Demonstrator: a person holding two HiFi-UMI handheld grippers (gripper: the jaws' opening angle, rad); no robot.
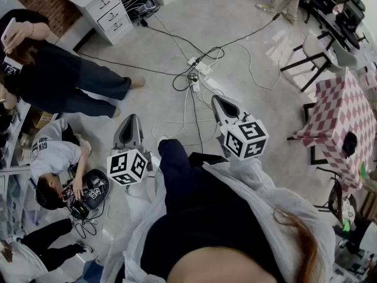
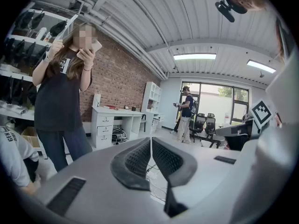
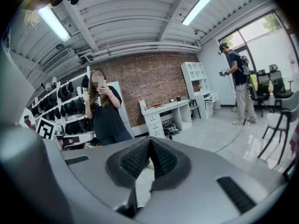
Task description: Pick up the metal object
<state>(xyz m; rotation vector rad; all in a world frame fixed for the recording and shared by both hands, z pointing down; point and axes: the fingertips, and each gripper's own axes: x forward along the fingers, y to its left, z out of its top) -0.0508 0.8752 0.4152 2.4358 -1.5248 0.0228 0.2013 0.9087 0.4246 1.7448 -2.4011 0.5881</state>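
Note:
No metal object can be made out in any view. Both grippers are held out level in front of the person's body, over the floor. In the head view my left gripper [image 1: 128, 128] sits left of centre and my right gripper [image 1: 218, 102] right of centre, each with its marker cube behind it. The left gripper view has my left gripper [image 2: 151, 142] with its black ribbed pads meeting at the tips and nothing between them. My right gripper [image 3: 149, 142] is shut the same way, empty, in the right gripper view.
Cables and a power strip [image 1: 194, 71] lie on the floor ahead. A white drawer desk [image 1: 109, 7] stands at the back left. One person stands at the left [image 1: 65, 78]; another crouches [image 1: 56, 158]. A table with a red checkered cloth [image 1: 336, 108] is at the right, a chair [image 1: 312, 52] beyond it.

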